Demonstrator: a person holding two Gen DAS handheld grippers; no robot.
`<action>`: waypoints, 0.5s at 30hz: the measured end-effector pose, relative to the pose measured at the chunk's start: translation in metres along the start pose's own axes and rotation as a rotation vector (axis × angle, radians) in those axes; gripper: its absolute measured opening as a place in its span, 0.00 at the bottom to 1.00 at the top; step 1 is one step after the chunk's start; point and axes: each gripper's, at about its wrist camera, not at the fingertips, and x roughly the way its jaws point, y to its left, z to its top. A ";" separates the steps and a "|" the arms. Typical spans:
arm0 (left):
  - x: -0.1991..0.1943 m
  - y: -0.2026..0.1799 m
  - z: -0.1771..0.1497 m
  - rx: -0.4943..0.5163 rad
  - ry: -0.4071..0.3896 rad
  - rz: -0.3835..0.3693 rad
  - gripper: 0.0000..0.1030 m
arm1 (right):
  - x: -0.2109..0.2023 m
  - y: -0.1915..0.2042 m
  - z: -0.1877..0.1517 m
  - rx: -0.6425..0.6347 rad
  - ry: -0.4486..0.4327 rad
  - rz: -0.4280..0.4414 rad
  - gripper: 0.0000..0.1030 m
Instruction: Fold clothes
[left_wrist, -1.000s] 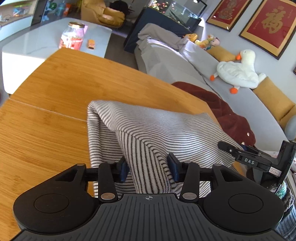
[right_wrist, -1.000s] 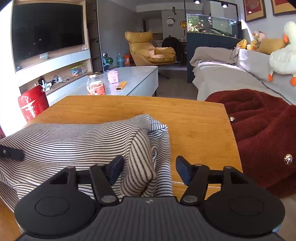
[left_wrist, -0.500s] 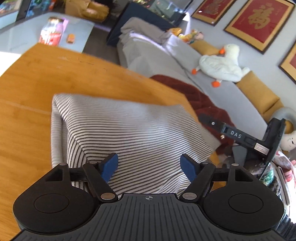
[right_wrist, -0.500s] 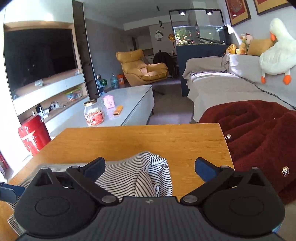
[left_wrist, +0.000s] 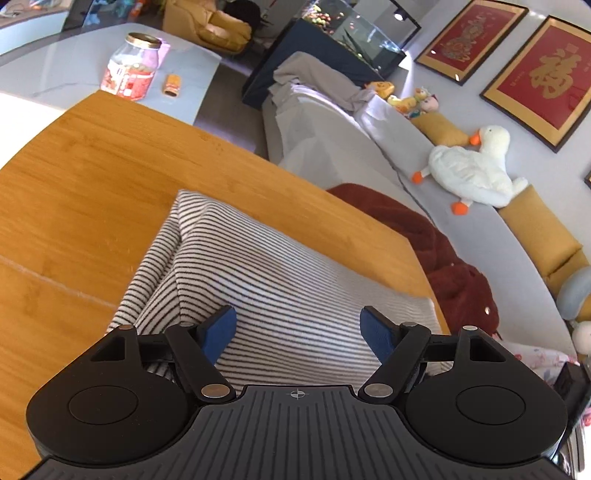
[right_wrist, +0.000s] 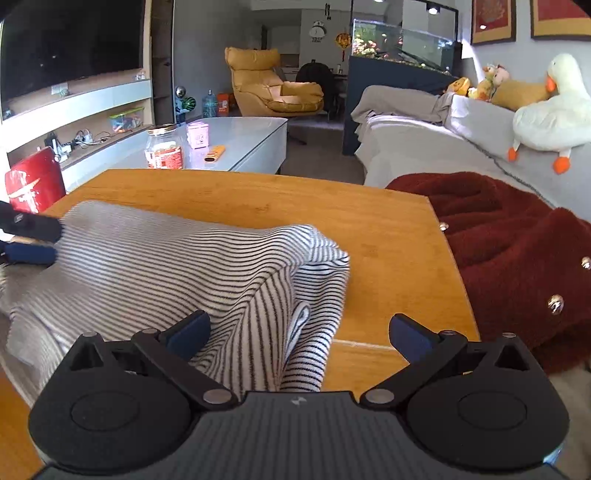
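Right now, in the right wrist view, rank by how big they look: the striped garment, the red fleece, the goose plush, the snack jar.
1. striped garment, nearest the camera, so it looks biggest.
2. red fleece, cut off by the frame edge.
3. goose plush.
4. snack jar, farther back.

We record two matching hand-held units. The left claw (left_wrist: 298, 328) and right claw (right_wrist: 299, 332) each carry a black ribbed housing with a small centre mark, two round black discs at the sides, black linkage arms fastened with silver round-headed screws, and dark blue pads (left_wrist: 218, 332) on the fingers. The left claw also shows in the right wrist view (right_wrist: 31, 240), black above, blue below.
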 end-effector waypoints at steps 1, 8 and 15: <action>0.001 -0.001 0.003 0.004 0.000 0.008 0.79 | -0.001 0.000 0.000 0.002 0.010 0.028 1.00; -0.027 -0.029 -0.017 0.066 0.003 -0.015 0.92 | -0.031 -0.008 0.034 -0.022 -0.103 0.025 1.00; -0.018 -0.042 -0.044 0.060 0.101 -0.114 0.93 | 0.021 -0.007 0.043 -0.073 -0.032 -0.042 1.00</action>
